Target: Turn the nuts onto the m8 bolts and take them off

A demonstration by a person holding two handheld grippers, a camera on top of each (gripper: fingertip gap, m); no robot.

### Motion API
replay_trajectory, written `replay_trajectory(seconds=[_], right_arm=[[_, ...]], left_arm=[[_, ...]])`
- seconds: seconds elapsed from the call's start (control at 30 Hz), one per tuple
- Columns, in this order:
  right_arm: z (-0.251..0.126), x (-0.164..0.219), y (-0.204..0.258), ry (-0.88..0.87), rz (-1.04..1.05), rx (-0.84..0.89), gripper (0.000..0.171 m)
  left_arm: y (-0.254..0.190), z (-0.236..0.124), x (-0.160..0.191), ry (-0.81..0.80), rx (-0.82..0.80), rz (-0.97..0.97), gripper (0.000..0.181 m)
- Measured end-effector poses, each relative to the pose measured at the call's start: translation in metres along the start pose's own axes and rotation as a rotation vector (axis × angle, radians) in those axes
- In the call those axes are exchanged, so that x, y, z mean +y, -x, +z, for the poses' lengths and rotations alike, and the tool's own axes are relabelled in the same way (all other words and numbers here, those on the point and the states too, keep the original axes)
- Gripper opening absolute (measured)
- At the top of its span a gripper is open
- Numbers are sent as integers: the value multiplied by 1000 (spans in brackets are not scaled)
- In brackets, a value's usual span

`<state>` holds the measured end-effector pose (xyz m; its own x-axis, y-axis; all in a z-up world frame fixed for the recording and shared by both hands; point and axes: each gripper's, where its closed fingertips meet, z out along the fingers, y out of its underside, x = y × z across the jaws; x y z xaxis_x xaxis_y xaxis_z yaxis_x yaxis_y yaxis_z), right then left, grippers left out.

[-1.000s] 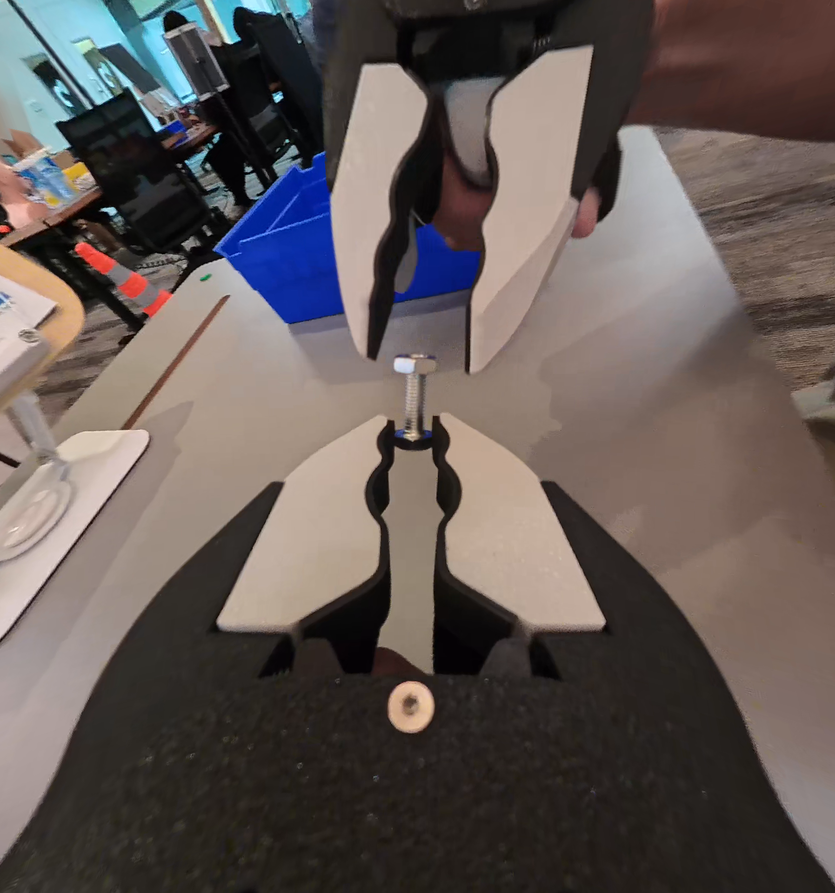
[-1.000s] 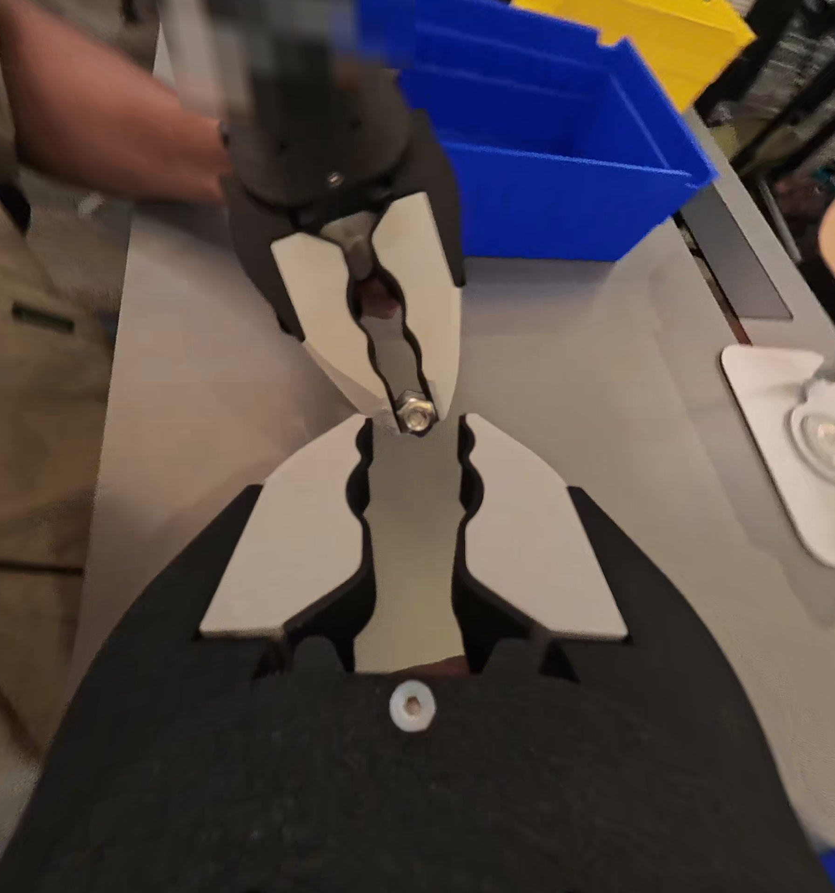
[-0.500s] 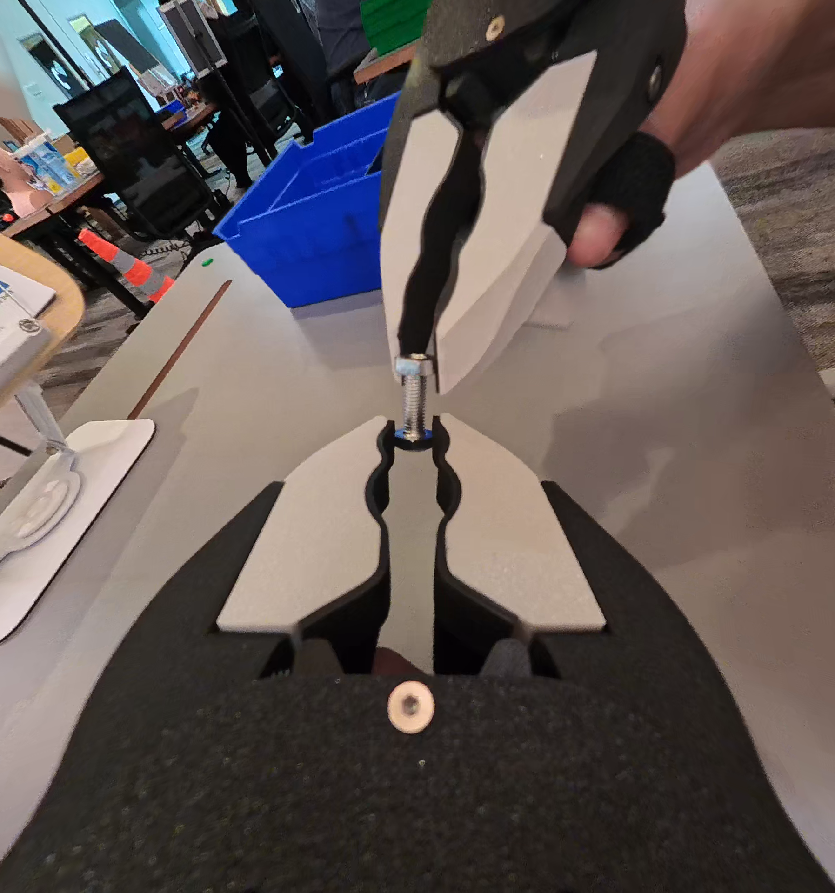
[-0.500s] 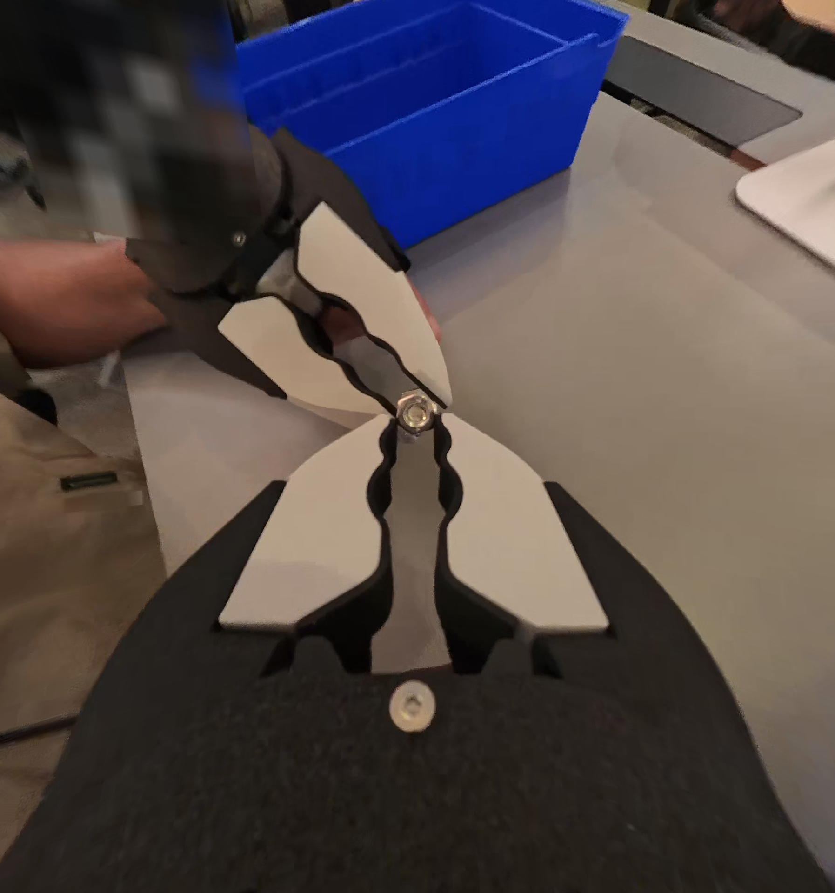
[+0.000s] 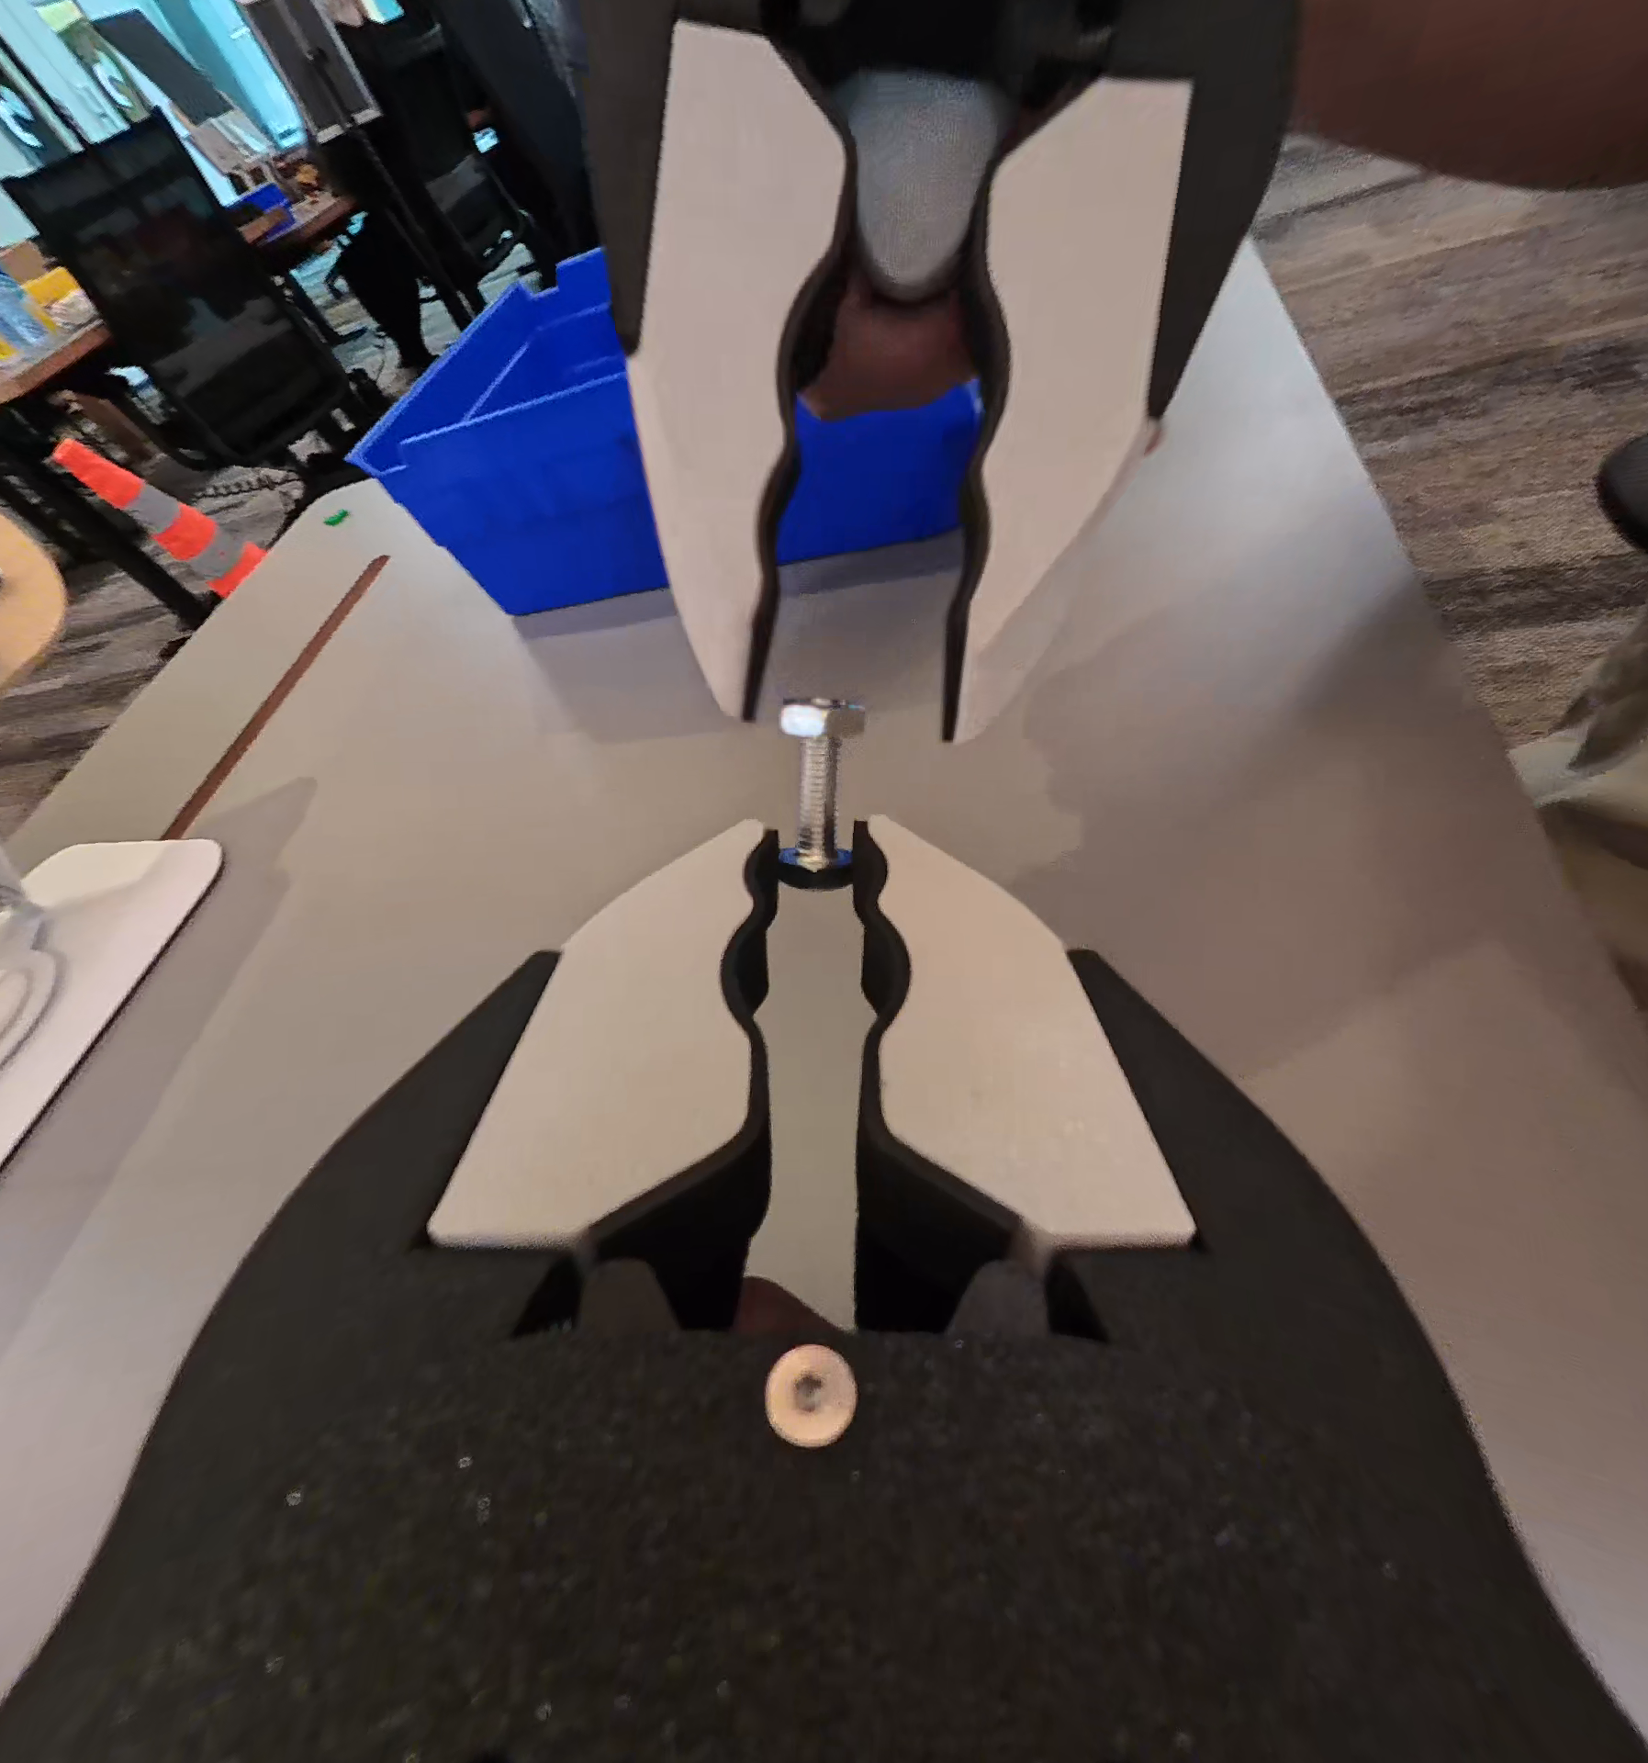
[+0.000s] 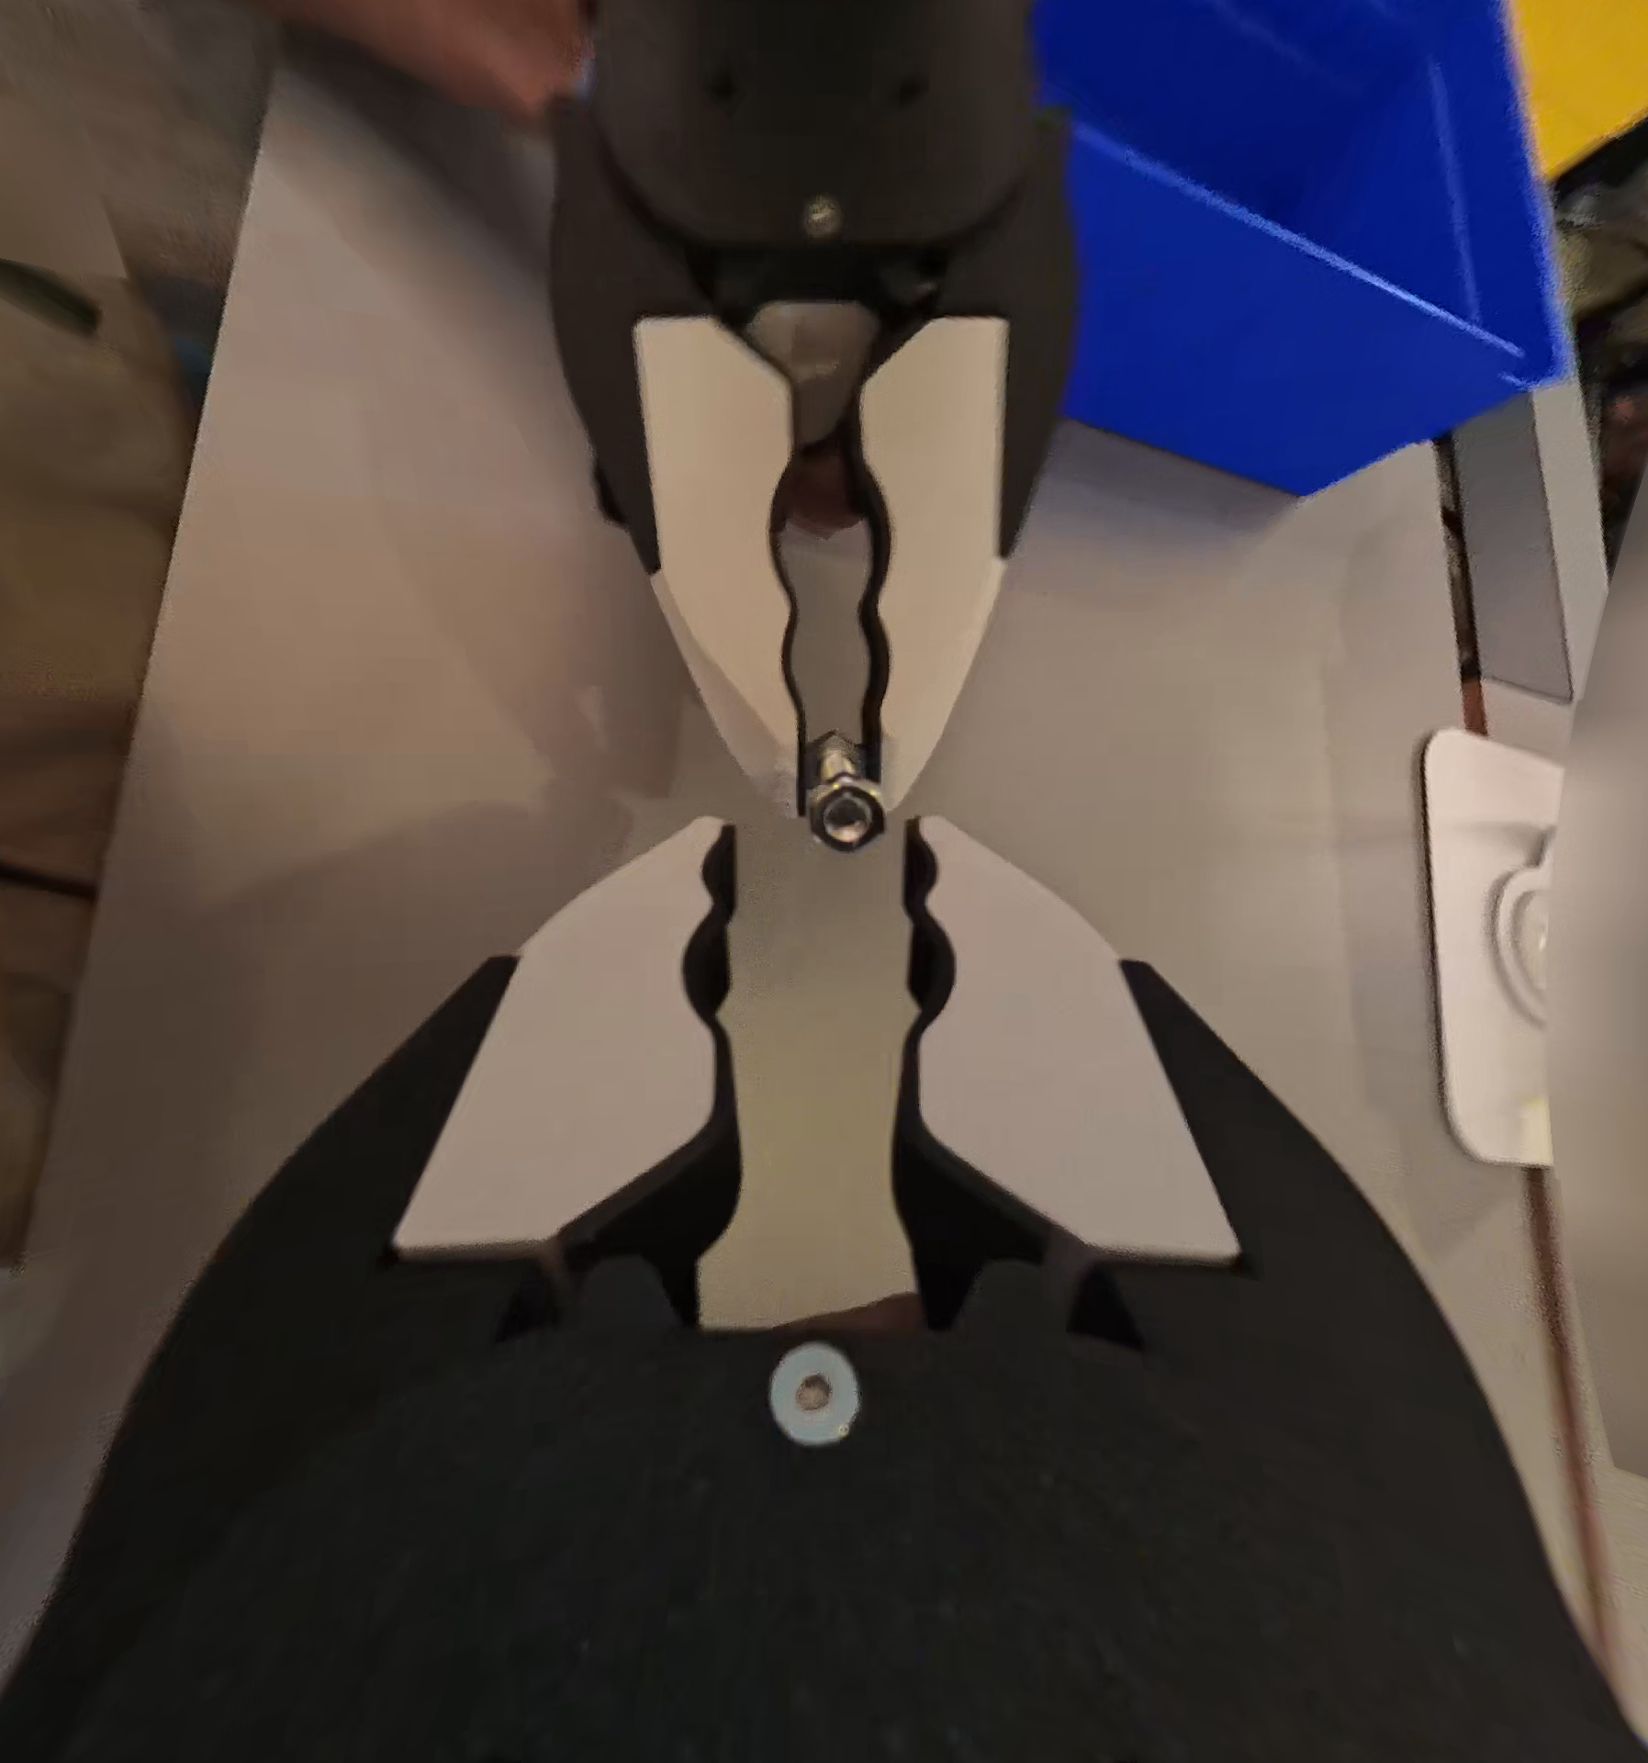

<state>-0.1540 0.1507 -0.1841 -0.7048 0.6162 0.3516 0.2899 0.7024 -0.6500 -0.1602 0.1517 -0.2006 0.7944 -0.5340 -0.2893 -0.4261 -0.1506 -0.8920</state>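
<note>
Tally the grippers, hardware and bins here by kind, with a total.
grippers: 2 (left gripper, right gripper)
bolt: 1
nut: 1
blue bin: 1
yellow bin: 1
Total: 6

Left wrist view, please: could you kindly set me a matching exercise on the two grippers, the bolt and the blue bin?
Things:
1 left gripper
2 right gripper
3 bolt
4 blue bin

States:
a fingers open, either side of the bolt's top
b silver, threaded
c on the table, behind
d shut on the bolt's lower end

Pairs: 1-d, 2-a, 3-b, 4-c
</note>
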Motion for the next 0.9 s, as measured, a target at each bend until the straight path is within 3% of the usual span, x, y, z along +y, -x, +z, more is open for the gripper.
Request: replay_trajectory(seconds=[0.1, 0.2, 0.3, 0.37, 0.57, 0.77, 0.83, 0.9], right_arm=[[0, -1, -6, -131, 299, 61, 46], [6, -2, -5, -247, 593, 120, 43], [8, -1, -5, -315, 759, 175, 28], [7, 4, -8, -283, 759, 224, 15], [5, 3, -2, -62, 365, 238, 14], [-1, 1, 9, 100, -372, 164, 14], [-1, 1, 8, 114, -489, 157, 14], [-2, -1, 6, 94, -477, 156, 15]], left_arm=[[5, 0, 3, 14, -41, 19, 15], [7, 3, 9, 44, -63, 46, 15], [4, 4, 11, 55, -56, 53, 15], [4, 5, 10, 52, -53, 56, 15], [-3, 3, 8, 45, -2, 25, 14], [-17, 3, 2, 10, 110, -34, 14], [-16, 4, 2, 11, 105, -33, 14], [-14, 4, 1, 4, 90, -29, 14]])
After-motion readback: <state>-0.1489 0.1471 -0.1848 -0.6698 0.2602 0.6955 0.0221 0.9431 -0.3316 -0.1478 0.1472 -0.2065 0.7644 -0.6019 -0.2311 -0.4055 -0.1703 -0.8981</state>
